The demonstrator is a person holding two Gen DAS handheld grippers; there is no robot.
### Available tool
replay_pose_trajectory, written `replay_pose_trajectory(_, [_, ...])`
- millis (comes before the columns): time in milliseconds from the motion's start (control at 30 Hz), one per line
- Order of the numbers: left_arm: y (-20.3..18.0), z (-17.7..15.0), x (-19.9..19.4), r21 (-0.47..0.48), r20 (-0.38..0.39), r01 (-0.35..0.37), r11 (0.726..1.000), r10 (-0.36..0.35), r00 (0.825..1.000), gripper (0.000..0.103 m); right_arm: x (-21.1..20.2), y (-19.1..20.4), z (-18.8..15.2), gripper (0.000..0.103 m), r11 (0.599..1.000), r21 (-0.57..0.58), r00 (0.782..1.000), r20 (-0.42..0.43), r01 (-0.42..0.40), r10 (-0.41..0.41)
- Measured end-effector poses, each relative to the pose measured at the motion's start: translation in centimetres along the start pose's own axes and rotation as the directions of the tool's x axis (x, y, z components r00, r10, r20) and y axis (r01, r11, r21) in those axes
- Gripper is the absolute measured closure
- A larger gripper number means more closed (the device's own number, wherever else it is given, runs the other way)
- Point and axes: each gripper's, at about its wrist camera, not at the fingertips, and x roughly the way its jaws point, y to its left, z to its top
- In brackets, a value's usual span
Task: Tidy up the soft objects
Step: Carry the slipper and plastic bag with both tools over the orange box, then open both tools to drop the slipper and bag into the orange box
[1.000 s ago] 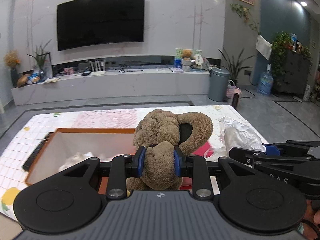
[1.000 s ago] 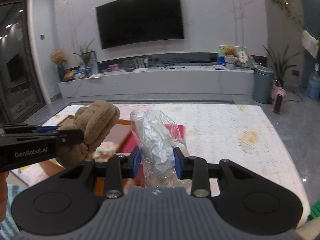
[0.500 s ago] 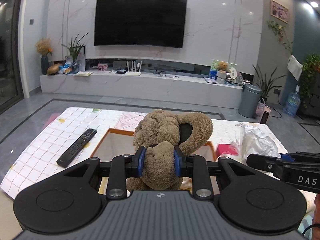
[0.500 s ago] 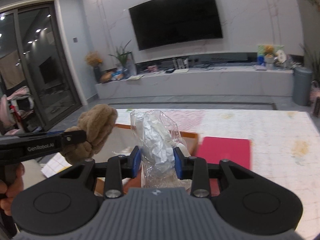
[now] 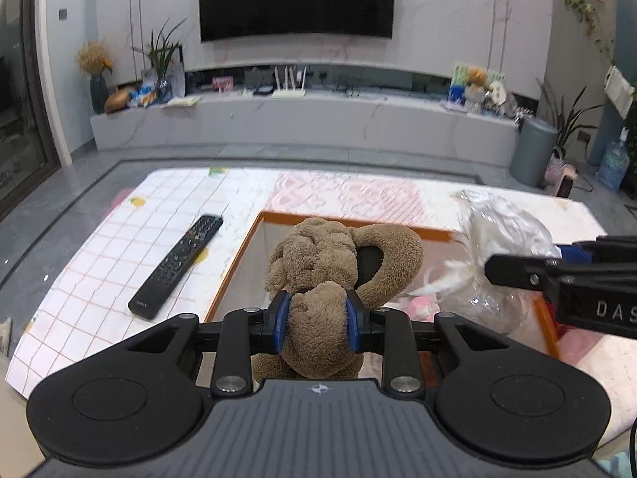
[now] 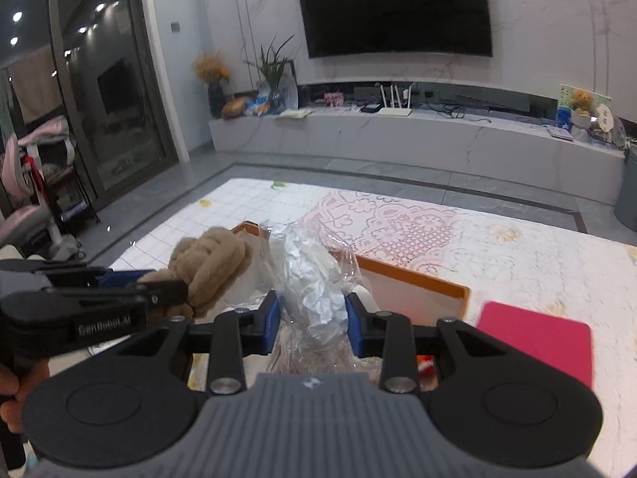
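Observation:
My left gripper (image 5: 314, 320) is shut on a brown plush toy (image 5: 338, 255) and holds it above the orange-rimmed box (image 5: 239, 255). The toy also shows at the left of the right wrist view (image 6: 211, 267). My right gripper (image 6: 312, 320) is shut on a clear plastic bag with white stuffing (image 6: 310, 279), held over the same box (image 6: 414, 279). The bag also shows at the right of the left wrist view (image 5: 505, 247). Pale soft items lie inside the box, mostly hidden.
A black remote (image 5: 177, 267) lies on the checked tablecloth (image 5: 99, 271) left of the box. A red pad (image 6: 537, 342) lies right of the box. A TV bench (image 5: 302, 119) and a grey bin (image 5: 531, 151) stand beyond the table.
Both views have swung left and tilted down toward the table. The remote has come into fuller view. Both grippers have kept their hold, side by side over the box.

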Motion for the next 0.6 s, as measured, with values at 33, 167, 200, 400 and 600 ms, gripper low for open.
replay_pose_trajectory(33, [0.1, -0.1, 0.4, 0.002, -0.009, -0.014, 1.000, 0.014, 1.000, 0.071, 1.0, 0.1, 0.3, 0.069, 1.000, 0.005, 1.000, -0.012, -0.006, 0.006])
replay_pose_trajectory(167, [-0.1, -0.3, 1.8, 0.044, -0.035, -0.049, 0.998, 0.051, 0.998, 0.071, 4.4, 0.8, 0.9, 0.069, 1.000, -0.013, 0.999, -0.040, 0.002, -0.003])
replay_pose_trajectory(200, [-0.2, -0.3, 2.1, 0.054, -0.043, -0.055, 0.997, 0.057, 0.997, 0.071, 5.2, 1.2, 0.9, 0.069, 0.999, -0.035, 0.999, -0.039, 0.012, -0.013])
replay_pose_trajectory(400, [-0.1, -0.4, 3.9, 0.076, -0.110, -0.061, 0.995, 0.069, 0.991, 0.070, 9.1, 2.6, 0.8, 0.069, 0.989, -0.146, 0.997, -0.061, 0.037, -0.046])
replay_pose_trajectory(600, [0.3, -1.0, 4.6, 0.076, -0.141, -0.062, 0.995, 0.072, 0.987, 0.068, 11.4, 2.5, 0.7, 0.064, 0.986, -0.164, 0.994, -0.095, 0.037, -0.053])
